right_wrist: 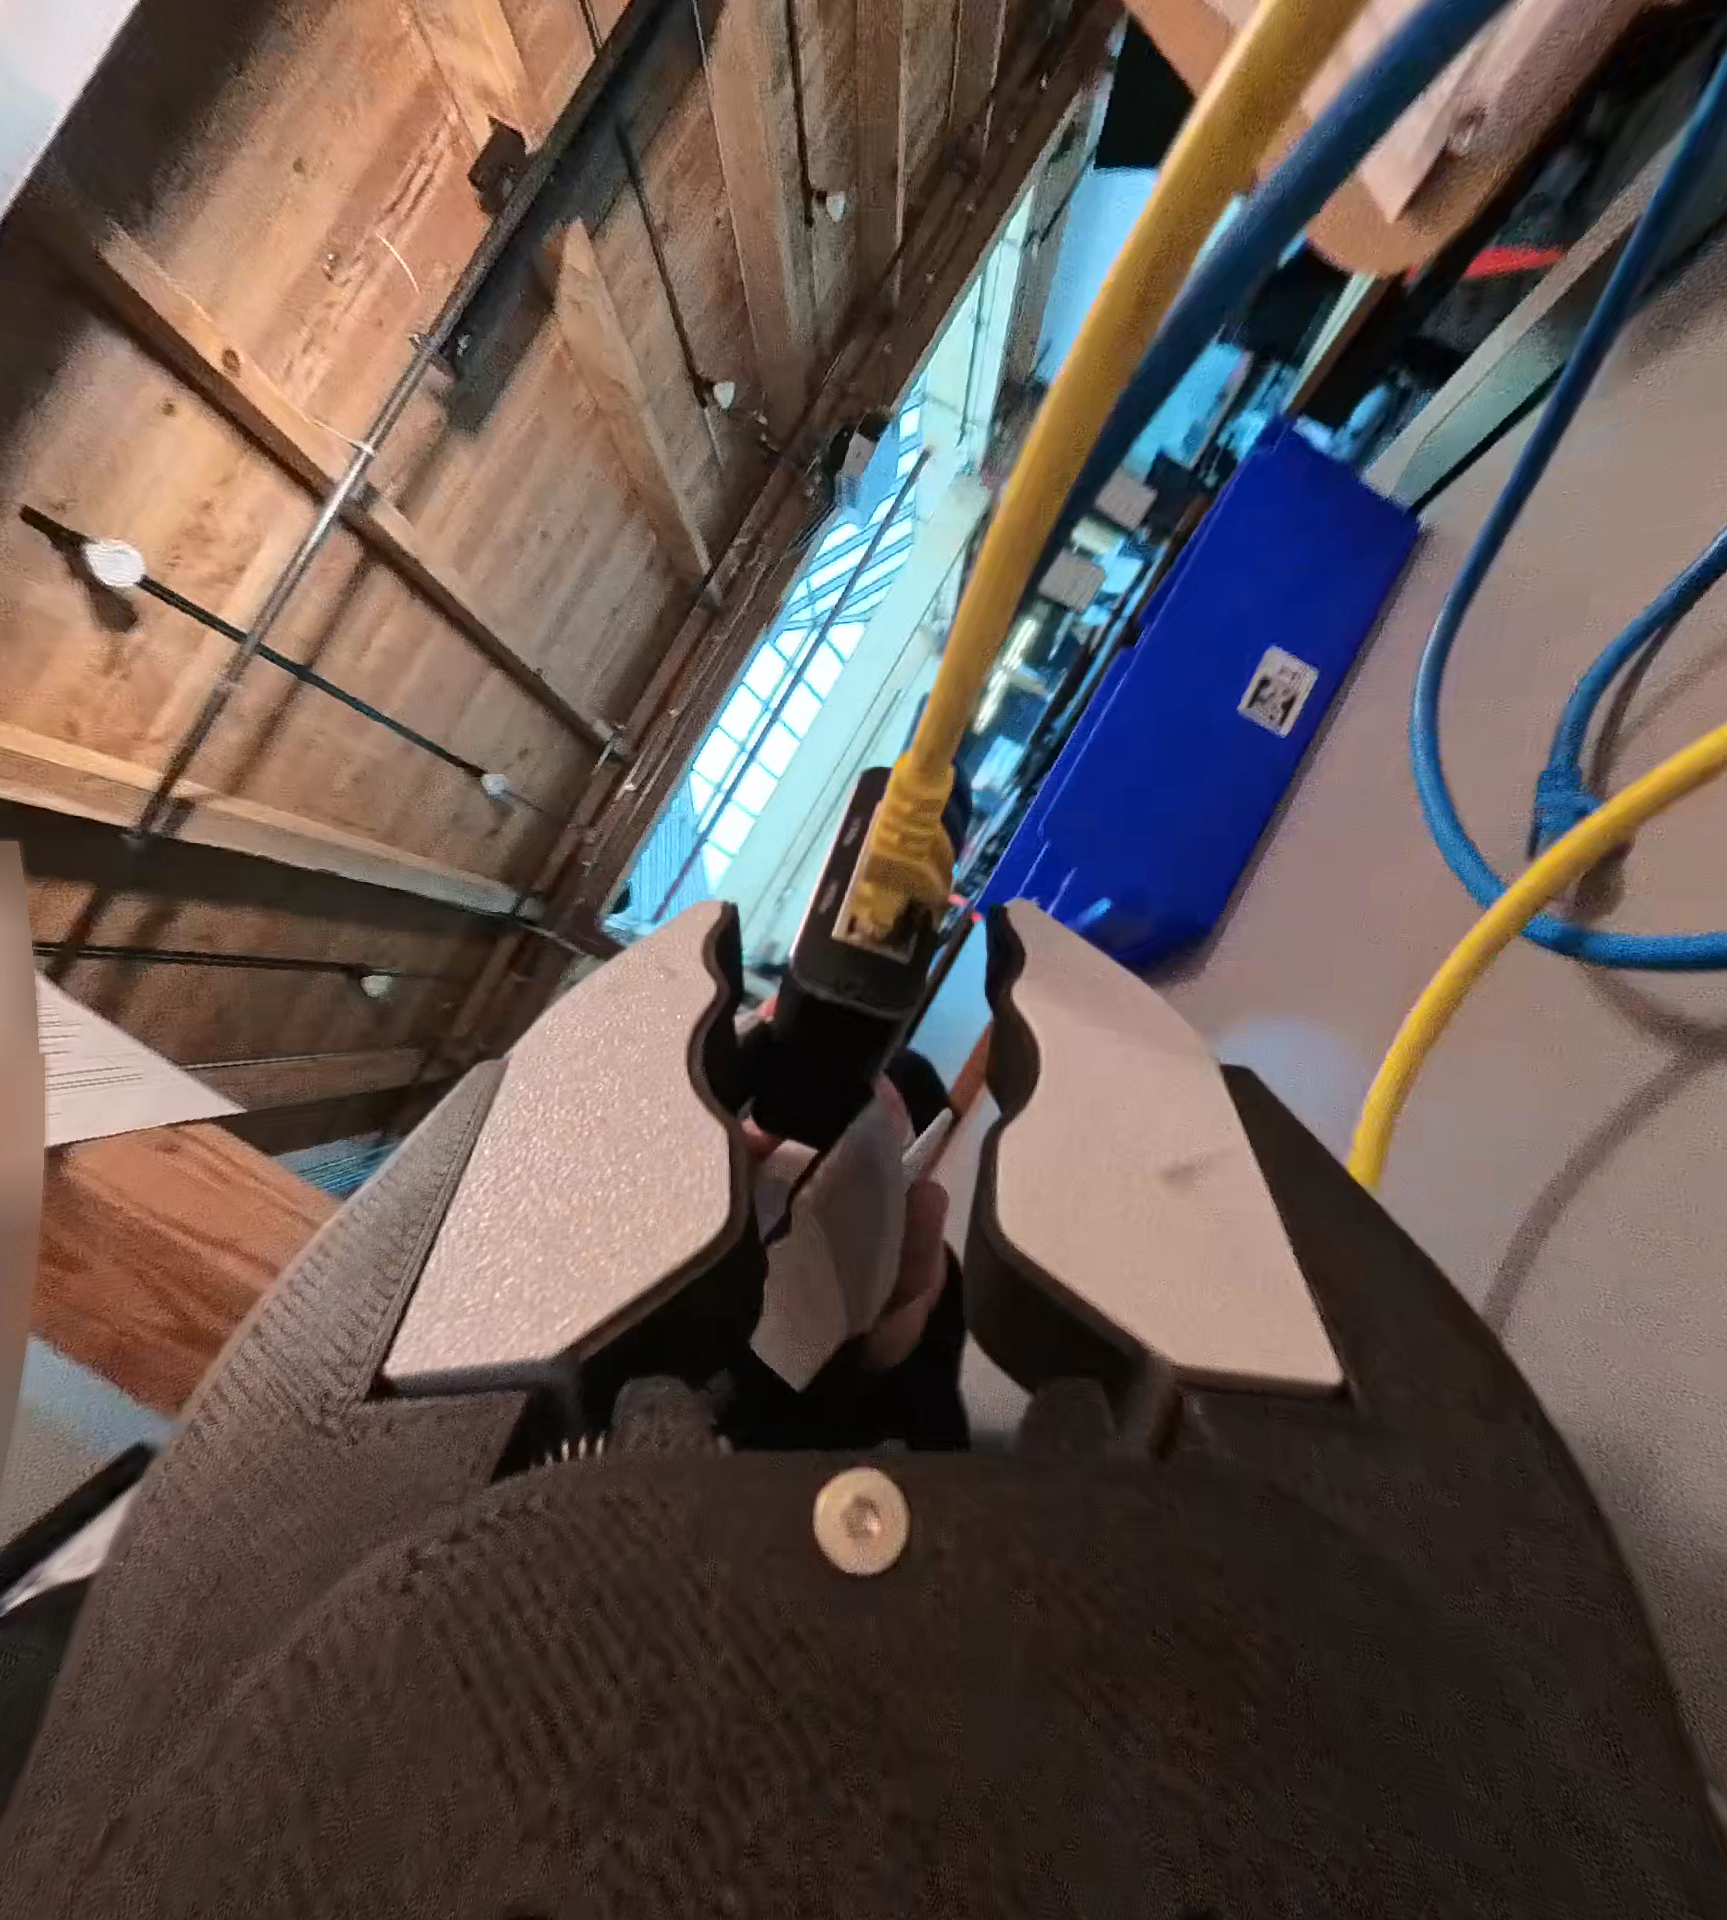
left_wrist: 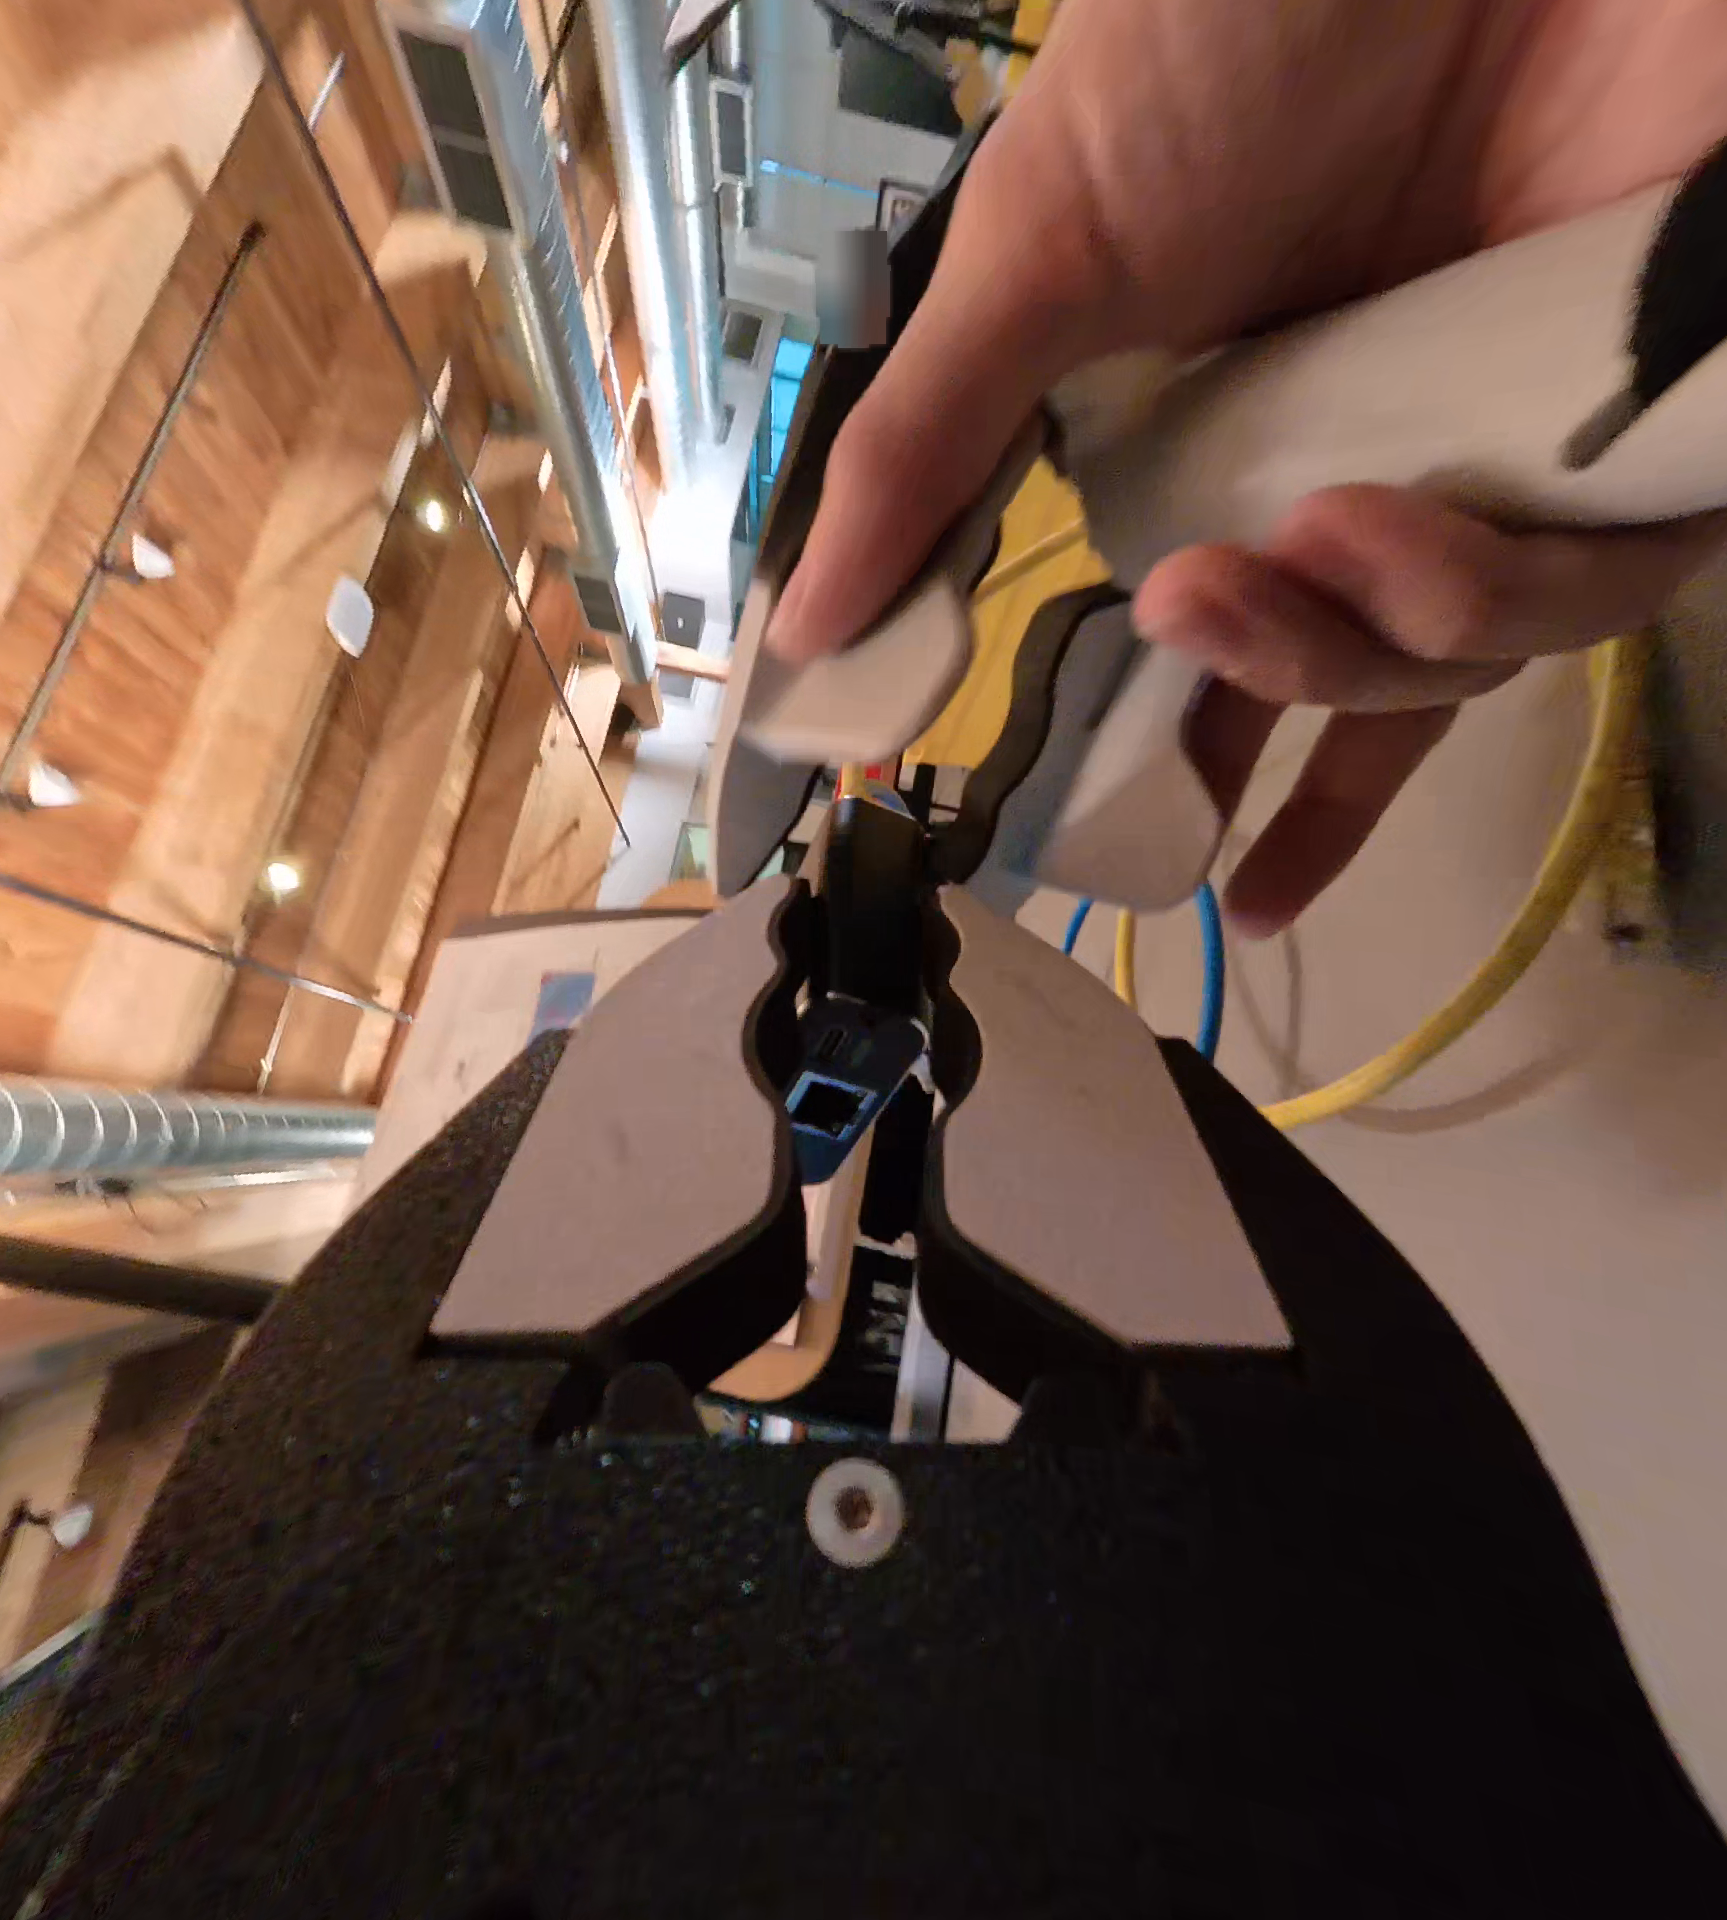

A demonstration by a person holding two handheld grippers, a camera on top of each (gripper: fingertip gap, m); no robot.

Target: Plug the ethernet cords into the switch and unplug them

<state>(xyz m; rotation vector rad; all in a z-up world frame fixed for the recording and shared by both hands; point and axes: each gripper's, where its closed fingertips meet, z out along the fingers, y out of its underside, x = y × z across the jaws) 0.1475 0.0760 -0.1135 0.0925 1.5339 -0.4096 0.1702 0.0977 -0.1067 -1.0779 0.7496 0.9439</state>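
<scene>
Evidently the step in hand was the yellow cord's turn at the switch. The left gripper was clenched on the switch's black body, holding it up off the table. In the right wrist view the yellow plug sat in a port at the switch's far end, and its yellow cord ran up and away from the switch. The right gripper, held by a hand, stood released, its jaws spread either side of the switch and gripping nothing. At the switch's near end, in the left wrist view, an empty port showed in a blue housing. A blue cord lay looped on the table well to the right of the switch, with a blue box beyond the switch.

Whether the plug had clicked fully home could not be told. Next, I judged, the right claw would need to close on the plug's boot, press its latch tab and pull straight out along the port, while the left held the switch steady.
</scene>
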